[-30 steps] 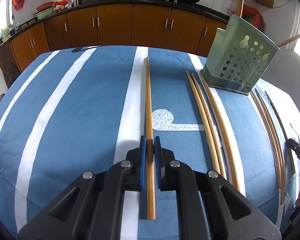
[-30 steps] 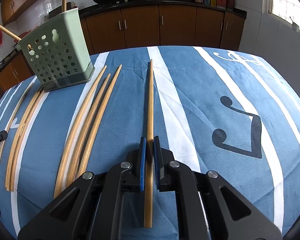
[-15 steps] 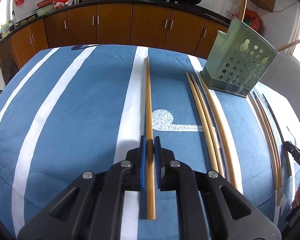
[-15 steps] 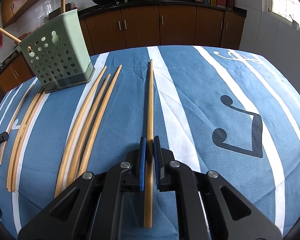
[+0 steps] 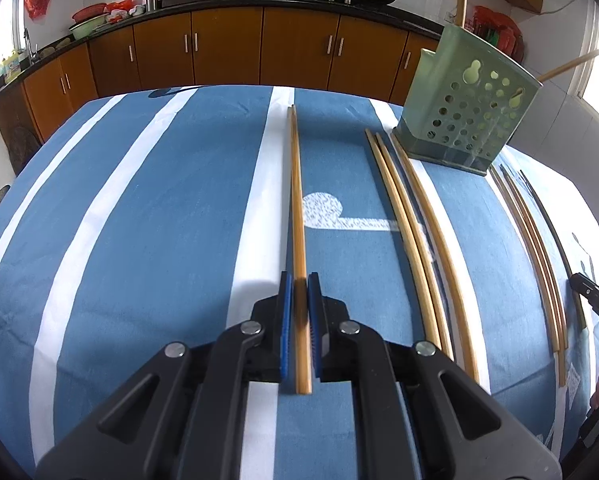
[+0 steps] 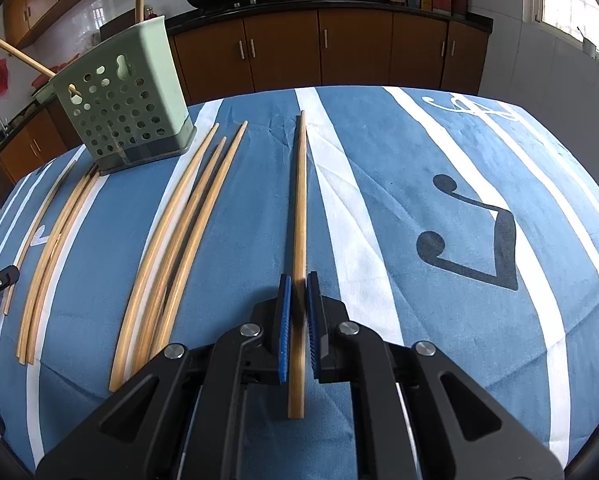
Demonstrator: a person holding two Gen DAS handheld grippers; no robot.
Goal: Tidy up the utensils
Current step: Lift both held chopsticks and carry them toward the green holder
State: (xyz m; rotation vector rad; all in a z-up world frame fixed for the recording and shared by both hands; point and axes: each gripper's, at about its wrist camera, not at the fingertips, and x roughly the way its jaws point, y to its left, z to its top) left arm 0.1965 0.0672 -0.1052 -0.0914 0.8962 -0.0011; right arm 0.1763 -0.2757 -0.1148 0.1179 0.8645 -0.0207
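Left hand-held gripper point(image 5: 296, 300): blue pads clamped on 1 chopstick point(image 5: 297, 208), which points away toward the far edge of the desk point(image 5: 139, 200). Right hand-held gripper point(image 6: 295, 300): pads likewise clamped on 1 chopstick point(image 6: 299, 208), held lengthwise. Green holder point(image 5: 465, 110) stands near the far edge of the desk and already has 2 sticks leaning out of its top. Loose chopsticks point(image 6: 179, 232) lie in 2 groups on the striped cloth, between the grippers, their far tips close to the holder's base. Risk, as a judgement: each stick is gripped near its rear end, so the long free length may pivot between the pads, miss the holder's opening, or knock the light holder over if the tip strikes its wall.
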